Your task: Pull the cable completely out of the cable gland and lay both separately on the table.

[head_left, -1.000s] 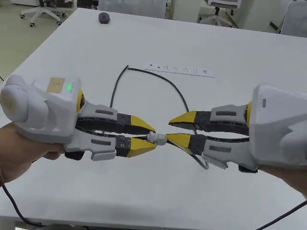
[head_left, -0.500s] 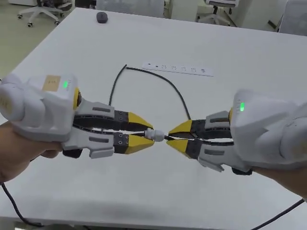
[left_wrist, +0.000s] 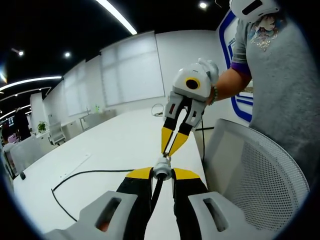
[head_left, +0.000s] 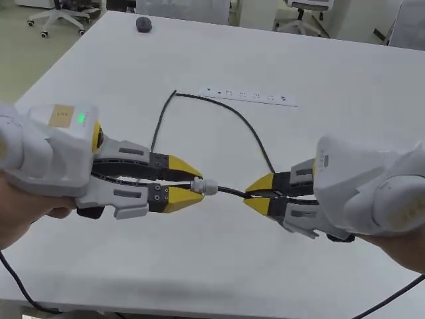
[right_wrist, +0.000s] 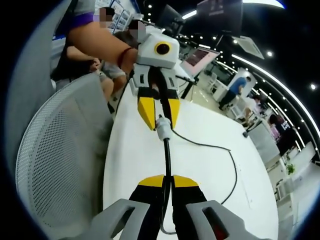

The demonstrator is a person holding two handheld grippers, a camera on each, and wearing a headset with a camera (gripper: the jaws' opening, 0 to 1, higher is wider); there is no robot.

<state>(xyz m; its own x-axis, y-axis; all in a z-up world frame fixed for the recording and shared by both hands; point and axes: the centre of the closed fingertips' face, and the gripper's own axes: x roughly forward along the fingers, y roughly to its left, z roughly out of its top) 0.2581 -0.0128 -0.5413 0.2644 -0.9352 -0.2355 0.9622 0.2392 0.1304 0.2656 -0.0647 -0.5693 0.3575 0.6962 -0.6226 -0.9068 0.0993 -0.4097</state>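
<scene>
Head view, left: left gripper (head_left: 196, 188) held in a hand, jaws clamped on the white gland (head_left: 207, 187), up off the white table (head_left: 332, 73).
Head view, middle: black cable (head_left: 229, 192) comes out of the gland and runs in a short taut stretch to the other gripper; cable not out of the gland.
Head view, right: right gripper (head_left: 248, 197) pinched tight on the cable, near the gland but apart from it.
Table behind: rest of the cable loops on the tabletop; white power strip (head_left: 249, 97) beyond the loop; small dark object (head_left: 143, 24) at the far edge, can't tell what.
Left gripper view: gland (left_wrist: 162, 170) between own yellow tips; right gripper (left_wrist: 168, 151) just beyond, pointing back.
Right gripper view: cable (right_wrist: 167, 150) runs from own closed jaws straight to the gland (right_wrist: 163, 131) in the left gripper (right_wrist: 160, 122); mesh chair back (right_wrist: 55, 150) at left.
</scene>
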